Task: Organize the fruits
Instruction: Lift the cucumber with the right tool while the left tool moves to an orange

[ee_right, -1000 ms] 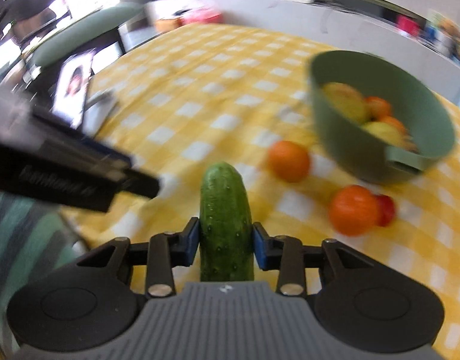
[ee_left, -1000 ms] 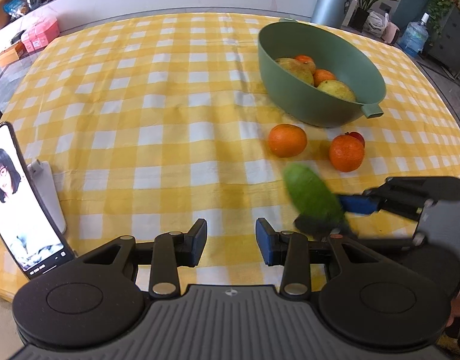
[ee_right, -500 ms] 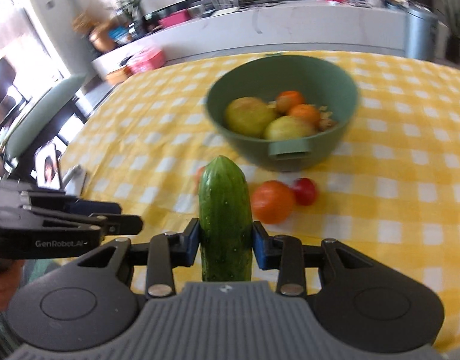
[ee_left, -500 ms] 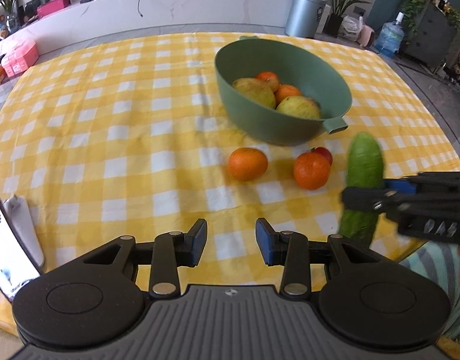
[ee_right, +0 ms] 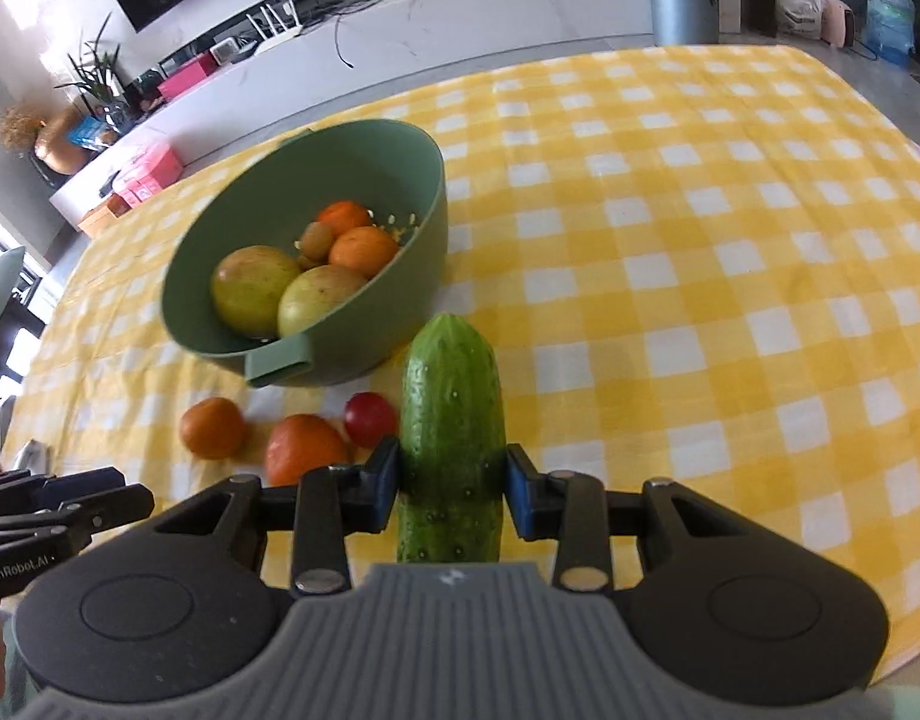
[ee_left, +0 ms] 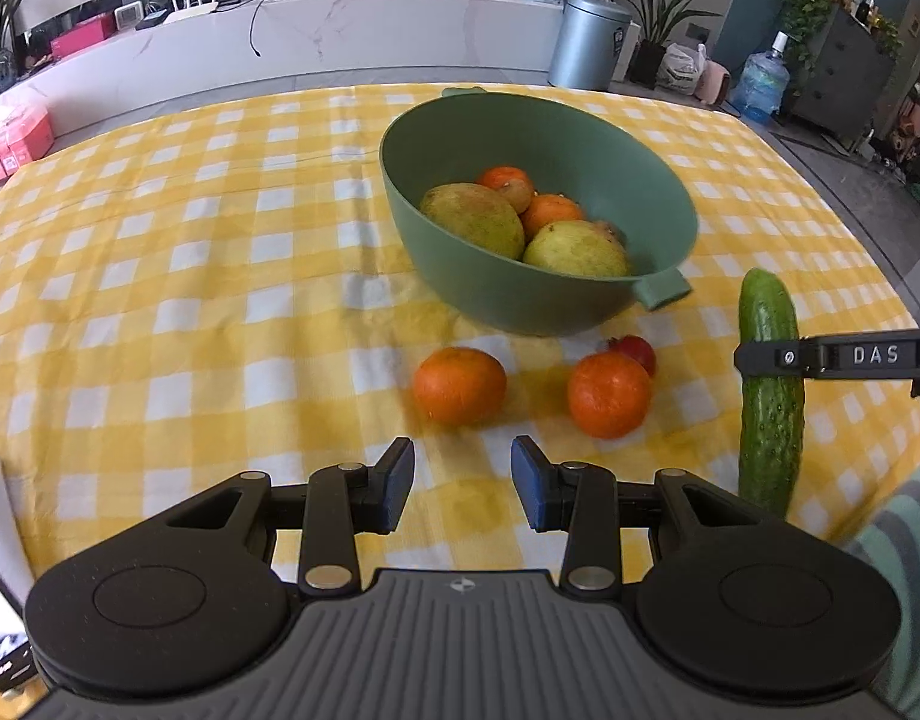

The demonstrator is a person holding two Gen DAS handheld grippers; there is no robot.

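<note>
Two oranges (ee_left: 458, 385) and a small red fruit (ee_left: 637, 350) lie on the checked cloth (ee_left: 189, 276) before the green bowl (ee_left: 640, 180). Right gripper (ee_right: 451, 483) clamps an upright cucumber (ee_right: 450, 420) beside the bowl; left gripper (ee_left: 463, 483) hangs spread, holding nothing.

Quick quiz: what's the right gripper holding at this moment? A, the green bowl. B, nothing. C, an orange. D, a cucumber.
D: the right gripper is shut on the cucumber, its fingers pressing both sides, while the oranges lie on the cloth and the bowl stands apart.
</note>
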